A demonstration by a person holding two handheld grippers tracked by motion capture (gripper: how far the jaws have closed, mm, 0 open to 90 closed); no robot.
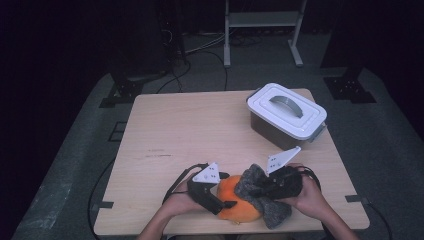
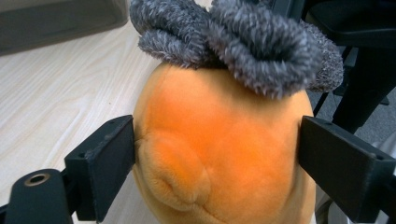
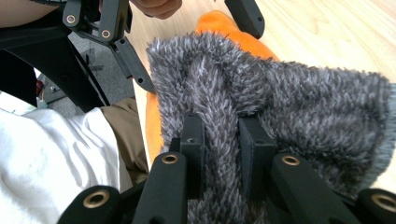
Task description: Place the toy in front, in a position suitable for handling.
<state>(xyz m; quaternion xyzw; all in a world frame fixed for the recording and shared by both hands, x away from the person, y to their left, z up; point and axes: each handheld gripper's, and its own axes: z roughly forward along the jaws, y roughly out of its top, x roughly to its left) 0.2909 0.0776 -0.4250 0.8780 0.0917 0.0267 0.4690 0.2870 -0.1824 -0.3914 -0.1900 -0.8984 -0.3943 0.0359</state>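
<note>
From above, my left claw [image 1: 223, 199] grips the orange plush [image 1: 235, 199] at the table's [image 1: 200, 125] near edge. Along my left claw, its jaws squeeze the plush. My right claw [image 3: 222, 140] pinches the grey fur [image 3: 289, 102].

Both forearms are coming in from the near edge of the table, with the 2 hands sitting close together just inside it. The left gripper [image 1: 227, 199] is lying low in the left hand [image 1: 182, 202], its 2 jaws spread wide and pressing on opposite sides of the orange plush [image 2: 219, 149]. The right gripper [image 3: 223, 140], held in the right hand [image 1: 310, 197], is pointing toward the left one, its jaws nearly together and pinching a fold of the grey fuzzy fabric [image 3: 280, 107].
</note>
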